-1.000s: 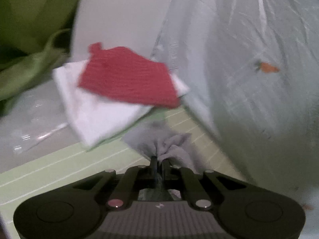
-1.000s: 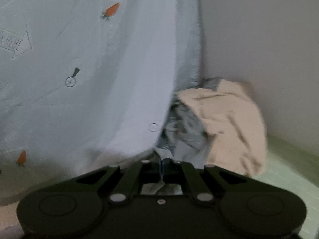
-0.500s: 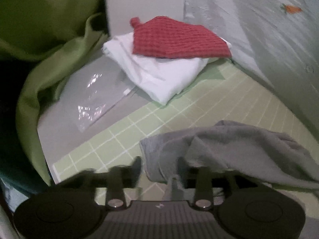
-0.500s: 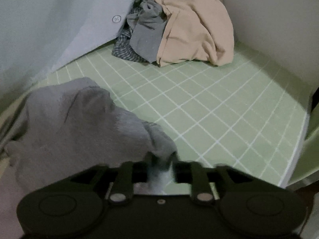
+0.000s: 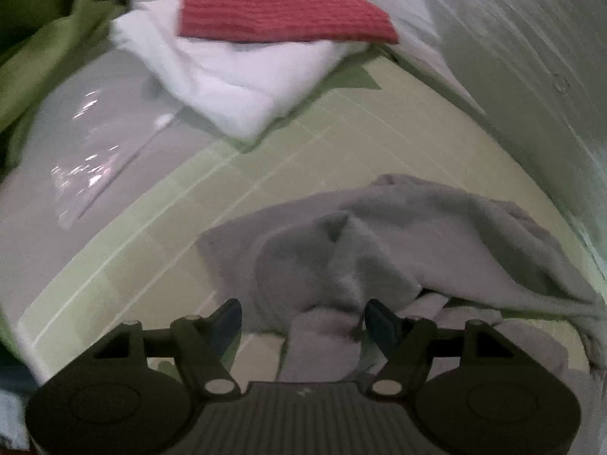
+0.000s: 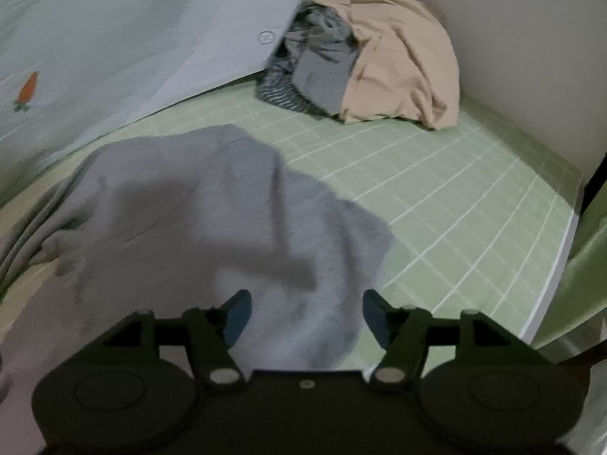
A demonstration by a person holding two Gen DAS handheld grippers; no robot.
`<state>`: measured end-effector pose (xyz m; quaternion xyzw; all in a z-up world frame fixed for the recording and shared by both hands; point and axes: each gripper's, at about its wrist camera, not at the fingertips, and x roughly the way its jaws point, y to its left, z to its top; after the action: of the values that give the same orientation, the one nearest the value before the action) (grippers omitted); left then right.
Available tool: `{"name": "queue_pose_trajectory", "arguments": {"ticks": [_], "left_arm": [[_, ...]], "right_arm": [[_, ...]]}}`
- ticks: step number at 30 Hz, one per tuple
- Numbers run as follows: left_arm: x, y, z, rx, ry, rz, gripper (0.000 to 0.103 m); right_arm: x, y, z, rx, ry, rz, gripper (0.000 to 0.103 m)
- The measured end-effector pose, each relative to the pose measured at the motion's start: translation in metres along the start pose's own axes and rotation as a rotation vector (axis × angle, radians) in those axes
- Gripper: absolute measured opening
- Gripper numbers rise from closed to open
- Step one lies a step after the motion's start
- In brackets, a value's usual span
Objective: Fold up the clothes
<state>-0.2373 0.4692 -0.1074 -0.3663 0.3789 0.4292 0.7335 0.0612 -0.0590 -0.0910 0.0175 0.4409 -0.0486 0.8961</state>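
Grey garment (image 5: 398,235) crumpled on green gridded surface (image 6: 436,197). Left hand-held gripper (image 5: 303,316) and right hand-held gripper (image 6: 306,313): jaws opening, cloth loose between, unclamped.

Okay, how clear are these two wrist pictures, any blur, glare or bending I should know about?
Left wrist view: dim, motion-smeared red cloth; glare speckles on the clear plastic. Right wrist view: sharper; soft shadow across the grey garment. In both, fisheye curves the green grid mat.
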Motion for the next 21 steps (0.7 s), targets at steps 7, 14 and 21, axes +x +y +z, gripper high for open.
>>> {"name": "queue_pose_trajectory", "arguments": {"ticks": [7,14,21], "left_arm": [[-0.002,0.021,0.003,-0.031,0.028,0.027,0.008],[-0.032,0.023,-0.017,-0.015,-0.04,0.174,0.03],[-0.07,-0.021,-0.004,-0.061,-0.233,0.161,0.077]], "right_arm": [[-0.006,0.035,-0.021,0.002,0.026,0.001,0.066],[0.013,0.052,-0.005,-0.111,0.03,0.058,0.066],[0.041,0.054,0.05,-0.161,-0.036,0.122,0.073]]}}
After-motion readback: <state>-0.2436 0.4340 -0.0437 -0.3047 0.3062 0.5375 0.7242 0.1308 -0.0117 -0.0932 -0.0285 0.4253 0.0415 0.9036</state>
